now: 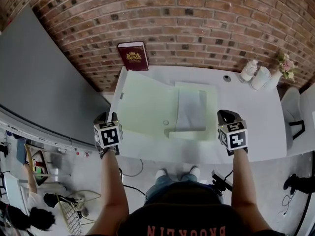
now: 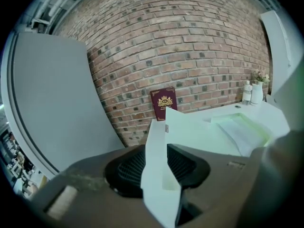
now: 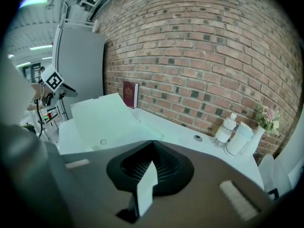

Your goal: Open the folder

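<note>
A pale green folder lies open on the white table (image 1: 256,127). Its cover (image 1: 145,102) is spread to the left, and an inner pocket holding a sheet (image 1: 191,109) lies on the right. My left gripper (image 1: 108,118) is at the cover's near left corner, over the table's left front edge. In the left gripper view the cover's pale edge (image 2: 159,141) runs between the jaws of the left gripper (image 2: 164,175), which is shut on it. My right gripper (image 1: 227,116) hovers at the front edge, right of the folder and clear of it. In its own view the right gripper (image 3: 148,175) is shut, with nothing from the table in it.
A dark red book (image 1: 133,56) leans against the brick wall behind the table. Bottles and a flower vase (image 1: 258,75) stand at the back right, near a small round grommet (image 1: 226,77). A grey panel (image 1: 39,82) stands left of the table, and a chair (image 1: 295,112) to its right.
</note>
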Demonstrator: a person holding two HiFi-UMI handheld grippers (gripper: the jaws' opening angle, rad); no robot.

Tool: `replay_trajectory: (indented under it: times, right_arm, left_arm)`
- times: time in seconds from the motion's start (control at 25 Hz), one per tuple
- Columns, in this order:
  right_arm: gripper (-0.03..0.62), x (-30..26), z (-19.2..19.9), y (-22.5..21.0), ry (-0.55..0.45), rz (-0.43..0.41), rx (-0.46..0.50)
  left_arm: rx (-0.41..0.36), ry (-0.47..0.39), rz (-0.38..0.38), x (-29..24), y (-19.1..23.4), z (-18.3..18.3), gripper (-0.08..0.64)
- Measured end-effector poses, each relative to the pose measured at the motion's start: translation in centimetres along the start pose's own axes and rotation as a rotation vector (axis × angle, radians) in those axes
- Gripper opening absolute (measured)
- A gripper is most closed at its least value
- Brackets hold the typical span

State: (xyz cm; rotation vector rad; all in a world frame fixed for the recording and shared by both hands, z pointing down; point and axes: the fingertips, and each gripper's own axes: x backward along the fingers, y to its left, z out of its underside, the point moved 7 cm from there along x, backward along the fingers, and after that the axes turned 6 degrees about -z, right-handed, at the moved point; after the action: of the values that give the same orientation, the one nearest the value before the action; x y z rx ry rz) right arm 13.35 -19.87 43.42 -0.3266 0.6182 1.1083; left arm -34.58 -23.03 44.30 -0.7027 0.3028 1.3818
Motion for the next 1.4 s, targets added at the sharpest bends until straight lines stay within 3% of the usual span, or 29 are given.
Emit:
replay_trajectory:
  times: [0.08,0.32,1.08,1.4]
  right_arm:
    - [0.002,0.4,-0.6,-0.2,-0.026,0.001,0.005]
    - [0.002,1.3,-1.9,-1.1,-0.104,0.009,-0.007]
    - [0.002,7.3,-7.5,-2.7,-0.396,-0.036,0.032]
    - [0.000,10.0,-10.5,-3.3,-0.534,-0.046,0.114]
  left_arm:
    - [0.006,-0.020,-0.004,0.5,-0.6,-0.6,0.141]
    - [-0.004,-0.112,-0.044,2.6,-2.7,-2.9,0.005]
    - [0.107,-0.489,0.059,10.4,-12.7,-11.3,0.000]
    - [0.129,-0.624,0.115,13.7,-16.7,-14.3,0.001]
